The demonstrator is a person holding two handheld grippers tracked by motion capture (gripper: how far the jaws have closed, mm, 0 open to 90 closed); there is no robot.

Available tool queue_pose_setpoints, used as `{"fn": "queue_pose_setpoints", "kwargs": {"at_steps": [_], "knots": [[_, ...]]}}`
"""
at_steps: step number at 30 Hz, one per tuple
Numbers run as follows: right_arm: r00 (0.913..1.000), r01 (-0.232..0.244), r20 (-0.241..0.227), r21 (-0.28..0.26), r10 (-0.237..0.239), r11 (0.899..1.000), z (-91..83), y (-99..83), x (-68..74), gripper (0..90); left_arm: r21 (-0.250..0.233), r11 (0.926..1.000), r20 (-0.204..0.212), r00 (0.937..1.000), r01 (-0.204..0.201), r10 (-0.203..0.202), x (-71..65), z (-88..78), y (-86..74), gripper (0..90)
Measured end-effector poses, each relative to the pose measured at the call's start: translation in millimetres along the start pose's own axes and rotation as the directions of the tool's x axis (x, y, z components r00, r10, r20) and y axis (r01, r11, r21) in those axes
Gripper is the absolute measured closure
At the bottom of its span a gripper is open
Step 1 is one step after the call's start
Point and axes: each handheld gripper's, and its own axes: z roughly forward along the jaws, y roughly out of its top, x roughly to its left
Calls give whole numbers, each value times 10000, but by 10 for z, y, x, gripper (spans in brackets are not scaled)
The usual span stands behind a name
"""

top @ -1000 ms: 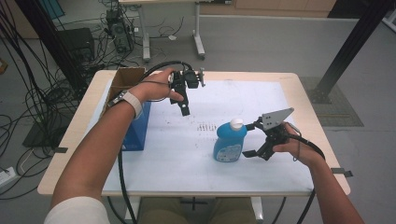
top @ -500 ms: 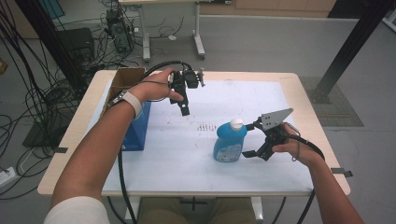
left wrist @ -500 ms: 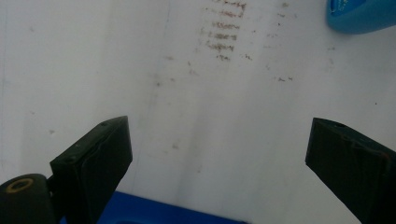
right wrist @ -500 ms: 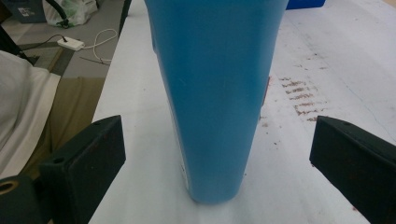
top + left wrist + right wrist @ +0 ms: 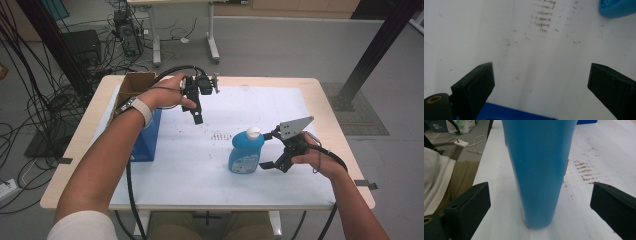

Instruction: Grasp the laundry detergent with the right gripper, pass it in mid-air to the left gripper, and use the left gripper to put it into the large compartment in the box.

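blue bottle (image 5: 537, 170) upright | between right tool (image 5: 540, 207) spread jaws | untouched

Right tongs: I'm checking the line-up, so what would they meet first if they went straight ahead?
The blue bottle, standing upright midway between the open right tongs; it looks close, though depth is unclear.

left gripper (image 5: 197, 119): black jaws, black cable | right gripper (image 5: 268, 150): grey three-cornered plate | left wrist: white band

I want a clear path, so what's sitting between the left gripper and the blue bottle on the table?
Nothing solid: in the high view the white table cover between the left gripper and the blue bottle carries just brown marks.
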Motion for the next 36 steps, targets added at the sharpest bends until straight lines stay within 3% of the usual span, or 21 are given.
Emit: {"fn": "queue_pose_setpoints", "kwargs": {"at_steps": [36], "knots": [[10000, -6, 75, -45, 7, 10000, -2, -3, 3, 21, 42, 10000, -9, 10000, 33, -33, -4, 5, -4, 77]]}}
